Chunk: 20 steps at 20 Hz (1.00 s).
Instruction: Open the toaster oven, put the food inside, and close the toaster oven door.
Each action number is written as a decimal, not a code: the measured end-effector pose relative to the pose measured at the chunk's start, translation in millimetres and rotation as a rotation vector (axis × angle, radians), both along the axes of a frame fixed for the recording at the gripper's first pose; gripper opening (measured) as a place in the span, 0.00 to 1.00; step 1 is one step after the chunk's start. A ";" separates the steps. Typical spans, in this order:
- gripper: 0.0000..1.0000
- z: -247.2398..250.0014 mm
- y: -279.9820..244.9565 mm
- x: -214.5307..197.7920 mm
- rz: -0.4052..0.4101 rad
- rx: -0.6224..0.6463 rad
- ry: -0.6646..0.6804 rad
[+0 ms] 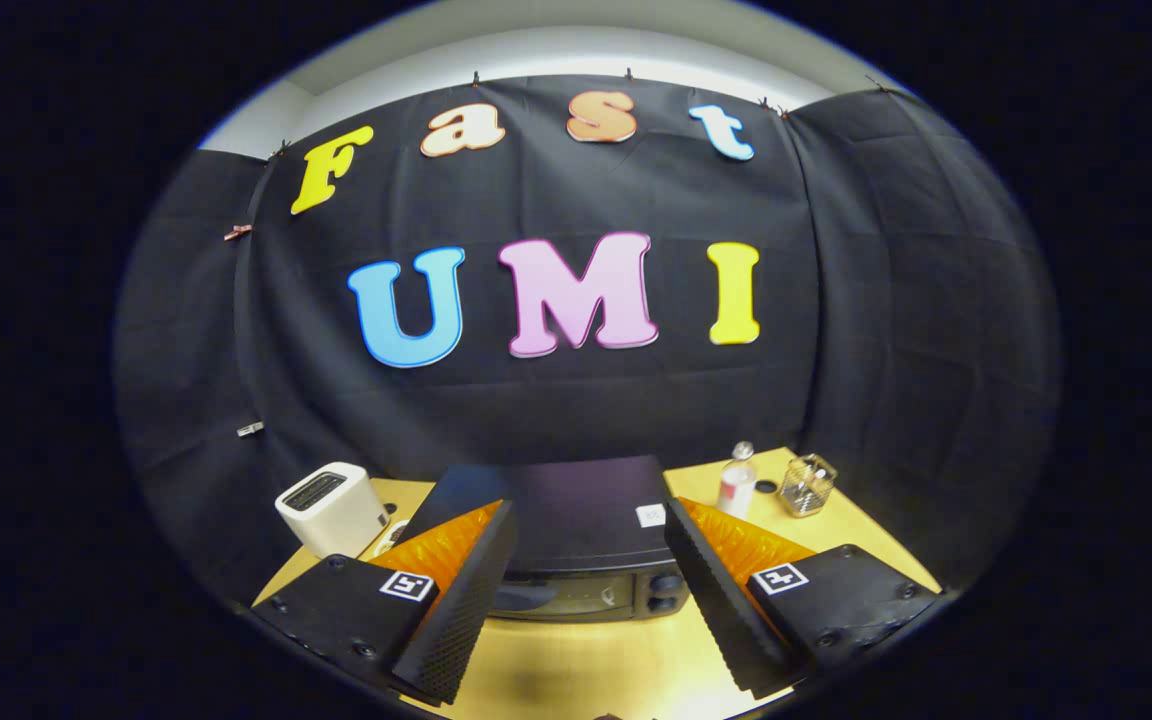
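Low in the frame, the gripper (pixel 591 600) hangs with jaws released — the black toaster oven (pixel 576 540) sits between them on the tabletop (pixel 596 665), its door closed.

So the desk (pixel 576 665) is a light yellowish wood top, and the black toaster oven (pixel 576 535) sits pretty much in the middle of it, door closed as far as I can tell. Off to the oven's left there's a small white toaster (pixel 329 508). On the oven's right, near the back, a little bottle (pixel 737 483) stands upright, with a clear glass jar (pixel 807 485) just past it.
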<state>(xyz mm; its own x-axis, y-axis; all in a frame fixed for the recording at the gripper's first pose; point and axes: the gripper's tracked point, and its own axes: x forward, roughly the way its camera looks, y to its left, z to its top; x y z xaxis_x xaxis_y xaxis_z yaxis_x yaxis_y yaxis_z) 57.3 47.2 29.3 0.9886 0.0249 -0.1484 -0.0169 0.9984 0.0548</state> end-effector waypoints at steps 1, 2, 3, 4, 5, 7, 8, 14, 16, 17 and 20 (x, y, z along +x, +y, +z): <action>0.98 6.2 -12.2 -6.5 -0.023 -0.023 -0.019; 0.98 11.9 -19.6 -13.3 -0.035 -0.032 -0.031; 0.99 17.0 -23.1 -21.7 -0.041 -0.031 -0.042; 0.98 20.4 -27.4 -29.7 -0.049 -0.025 -0.049; 0.98 23.5 -32.8 -38.0 -0.055 -0.021 -0.059; 0.98 27.3 -44.1 -50.5 -0.075 -0.023 -0.088; 0.98 26.0 -46.5 -55.0 -0.079 -0.019 -0.092; 0.98 19.7 -34.1 -57.1 -0.042 0.032 -0.069; 0.98 24.6 -27.6 -54.5 -0.025 0.033 -0.075; 0.98 27.5 -23.9 -53.8 -0.015 0.029 -0.081; 0.98 32.5 -13.4 -53.6 0.014 0.022 -0.089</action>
<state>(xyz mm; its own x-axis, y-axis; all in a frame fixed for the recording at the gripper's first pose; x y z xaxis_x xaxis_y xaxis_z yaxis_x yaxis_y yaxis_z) 3.7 33.9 61.8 0.9974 0.0413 -0.0592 -0.0369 0.9966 0.0741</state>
